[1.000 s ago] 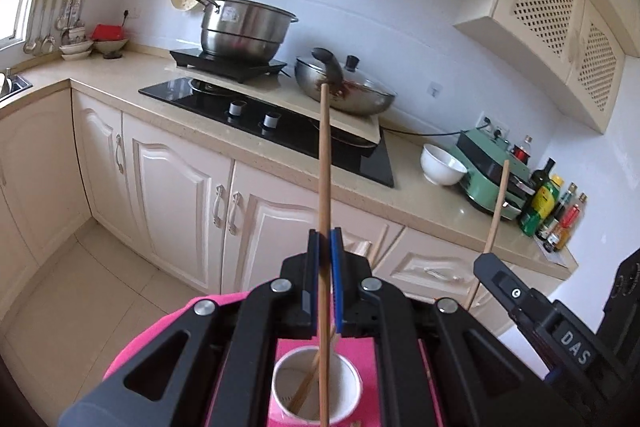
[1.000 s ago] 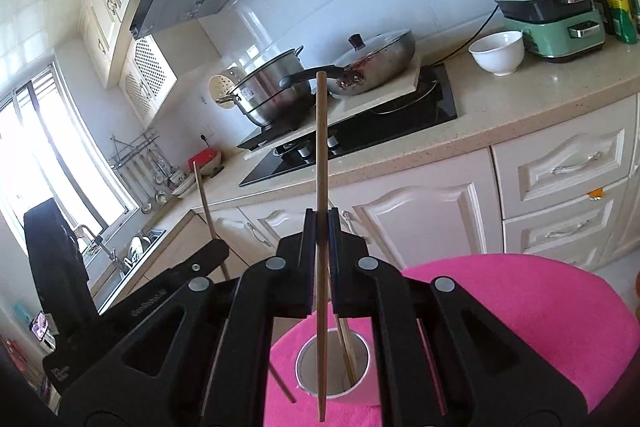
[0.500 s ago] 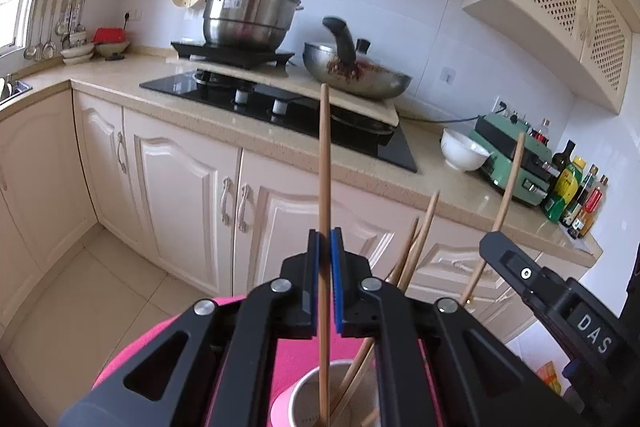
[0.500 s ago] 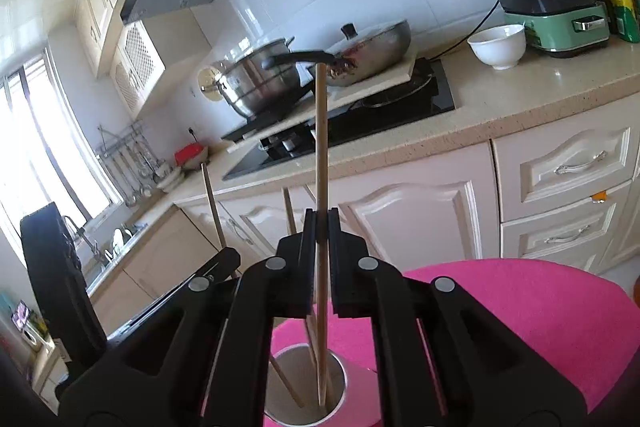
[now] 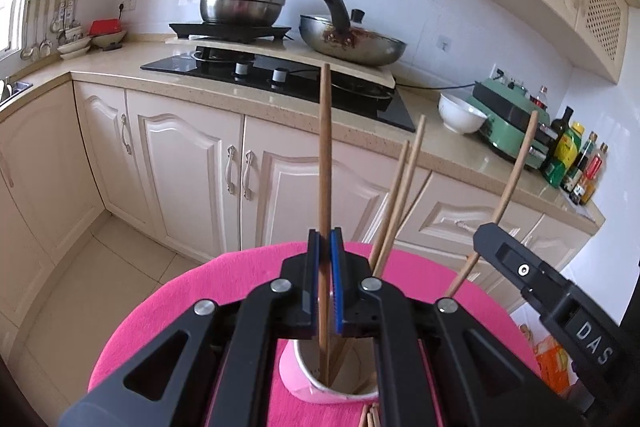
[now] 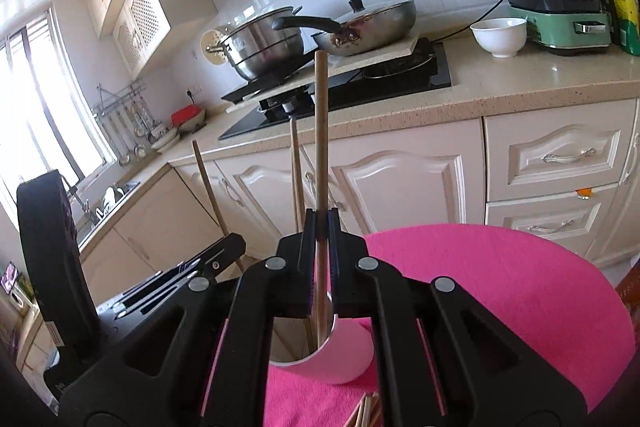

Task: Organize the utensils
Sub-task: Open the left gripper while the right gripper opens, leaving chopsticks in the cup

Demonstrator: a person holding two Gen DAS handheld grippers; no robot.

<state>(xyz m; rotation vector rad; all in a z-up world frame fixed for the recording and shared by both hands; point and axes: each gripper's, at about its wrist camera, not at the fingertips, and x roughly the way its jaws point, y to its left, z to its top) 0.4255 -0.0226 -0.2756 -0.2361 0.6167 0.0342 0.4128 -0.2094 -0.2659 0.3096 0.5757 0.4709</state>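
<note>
Pink worktop [image 5: 168, 311]: left tongs [image 5: 325, 247] and right tongs [image 6: 320, 227] each clamp a chopstick [image 5: 325, 155] [image 6: 320, 131] upright, tips inside cup [image 5: 316, 379].

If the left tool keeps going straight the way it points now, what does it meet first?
Probably the paper cup right below the left tool, whose chopstick already dips inside it. The cup's rim or the chopsticks leaning in it come first, though depth is uncertain.
</note>
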